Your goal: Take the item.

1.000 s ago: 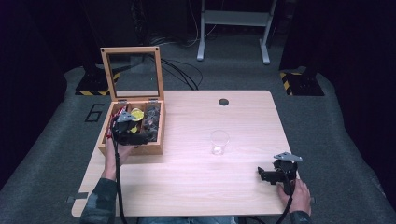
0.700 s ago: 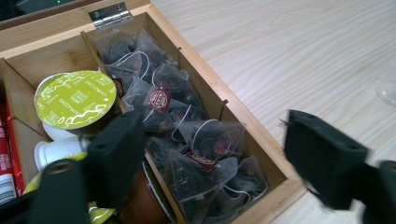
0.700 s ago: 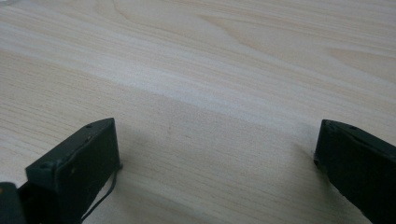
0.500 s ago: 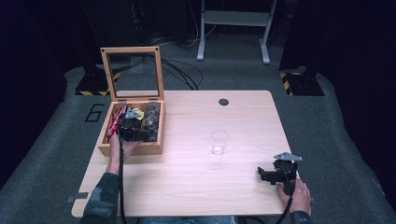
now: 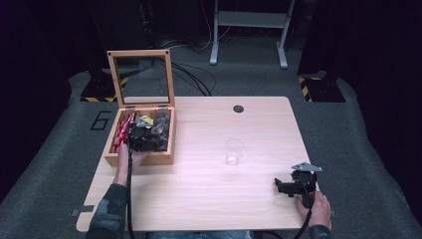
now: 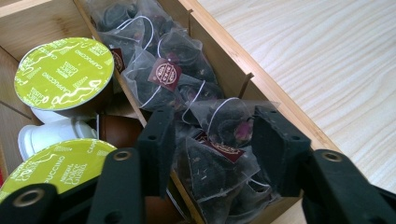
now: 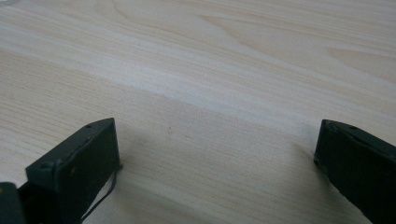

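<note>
Two fingers of the left gripper (image 6: 212, 149) have just been closing and now stand half apart around a mesh tea bag (image 6: 219, 154) in the right-hand compartment of the wooden box (image 5: 166, 149), not yet pinching it; the gripper has dipped from above the box in among the bags, so a pick looks underway. Farther right, the right gripper (image 7: 217, 163) rests on the table (image 7: 210, 70), fingers wide apart, empty.

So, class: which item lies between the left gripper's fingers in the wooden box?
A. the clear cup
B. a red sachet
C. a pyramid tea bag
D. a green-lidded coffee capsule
C: in the left gripper view, a mesh tea bag lies between the left gripper fingers, inside the wooden box.
</note>
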Available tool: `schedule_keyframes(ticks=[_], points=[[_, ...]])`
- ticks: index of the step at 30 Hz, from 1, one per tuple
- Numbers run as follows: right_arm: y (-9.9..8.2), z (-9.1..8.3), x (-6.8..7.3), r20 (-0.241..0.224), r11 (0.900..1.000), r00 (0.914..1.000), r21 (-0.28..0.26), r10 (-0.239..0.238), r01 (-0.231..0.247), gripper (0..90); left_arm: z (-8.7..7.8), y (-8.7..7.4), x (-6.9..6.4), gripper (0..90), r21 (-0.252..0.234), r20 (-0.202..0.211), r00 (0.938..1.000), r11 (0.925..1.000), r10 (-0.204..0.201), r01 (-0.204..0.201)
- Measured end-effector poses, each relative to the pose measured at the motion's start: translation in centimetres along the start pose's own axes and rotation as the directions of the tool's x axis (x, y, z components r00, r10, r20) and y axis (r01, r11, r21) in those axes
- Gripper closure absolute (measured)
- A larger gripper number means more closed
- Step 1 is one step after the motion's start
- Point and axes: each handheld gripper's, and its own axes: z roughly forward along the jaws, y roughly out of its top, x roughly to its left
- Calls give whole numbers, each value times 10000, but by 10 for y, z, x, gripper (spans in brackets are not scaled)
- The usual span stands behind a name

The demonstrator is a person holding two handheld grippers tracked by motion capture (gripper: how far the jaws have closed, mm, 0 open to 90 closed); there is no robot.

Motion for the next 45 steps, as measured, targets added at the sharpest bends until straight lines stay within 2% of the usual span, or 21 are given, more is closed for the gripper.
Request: schedule_keyframes(ticks=[2, 4, 5, 10, 12, 16, 20, 24, 28, 37, 42, 45], points=[[0, 0, 0, -2, 10000, 10000, 4, -1, 1, 0, 1, 0, -1, 528, 4, -65, 10000, 10000, -21, 21], [0, 0, 0, -3, 10000, 10000, 1, -4, 4, 0, 1, 0, 0, 556, 286, 23, 9998, 9994, 180, -180], [0, 0, 0, -1, 10000, 10000, 0, -4, 4, 0, 2, -1, -1, 571, 207, -50, 9999, 9997, 126, -125], [0, 0, 0, -2, 10000, 10000, 1, -4, 4, 0, 0, -1, -2, 642, 431, -68, 9998, 9989, 180, -177], [0, 0, 0, -1, 10000, 10000, -1, -5, 5, 0, 1, -1, -3, 667, 323, -146, 9997, 9993, 173, -168], [0, 0, 0, -2, 10000, 10000, 3, -1, 1, 0, 0, -1, -3, 726, 499, -12, 9997, 9985, 239, -238], [0, 0, 0, -4, 10000, 10000, 3, -2, 2, 0, 0, -1, -4, 782, 310, 45, 9999, 9994, 159, -160], [0, 0, 0, -2, 10000, 10000, 2, -3, 3, 0, -1, -1, -3, 829, 377, 193, 9998, 9992, 91, -98], [0, 0, 0, -2, 10000, 10000, 3, -4, 4, 0, -3, -2, -4, 881, 111, 253, 9997, 9999, -1, -2], [0, 0, 0, -2, 10000, 10000, 0, -1, 1, 0, -11, -1, -6, 896, -125, 312, 9994, 9998, 179, -176], [0, 0, 0, -2, 10000, 10000, 2, -2, 2, 0, -15, 0, -9, 897, -432, 161, 9998, 9990, 105, -98], [0, 0, 0, -3, 10000, 10000, 3, -6, 6, 0, -18, 1, -8, 898, -493, 115, 9998, 9986, 188, -182]])
